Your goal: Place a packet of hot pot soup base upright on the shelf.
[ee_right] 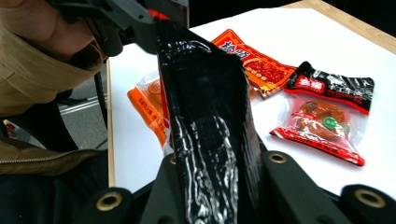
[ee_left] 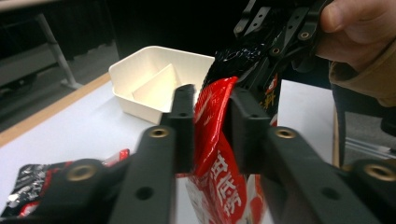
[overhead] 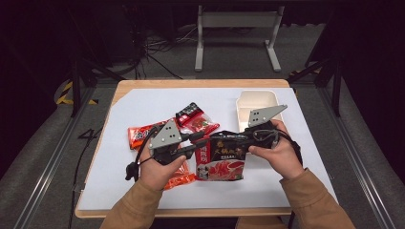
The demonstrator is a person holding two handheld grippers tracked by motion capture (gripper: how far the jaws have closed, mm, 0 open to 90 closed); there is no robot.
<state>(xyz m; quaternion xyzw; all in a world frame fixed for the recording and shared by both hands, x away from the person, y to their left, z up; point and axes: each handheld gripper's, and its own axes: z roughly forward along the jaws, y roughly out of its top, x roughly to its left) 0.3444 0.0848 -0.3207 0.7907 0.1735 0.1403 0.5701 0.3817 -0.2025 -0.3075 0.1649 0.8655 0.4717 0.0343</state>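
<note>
The red-and-black pouch [overhead: 222, 160], glossy and crinkled with a black top band and white characters on red, hangs upright above the white mat [overhead: 143, 186] near the table's front edge, stretched between the two grippers. The right gripper [overhead: 239, 135] is clamped tight on the black top edge, while the left gripper [overhead: 200, 141] straddles the red side edge with its jaws narrow, pad contact unclear. The pouch's base is cut off in both gripper views, and it hides part of the orange packet [ee_right: 152, 109] beyond.

Lab or test studio: dark room, floor cables [overhead: 157, 45], aluminium frame rails [overhead: 50, 157], lone table [overhead: 143, 85].
</note>
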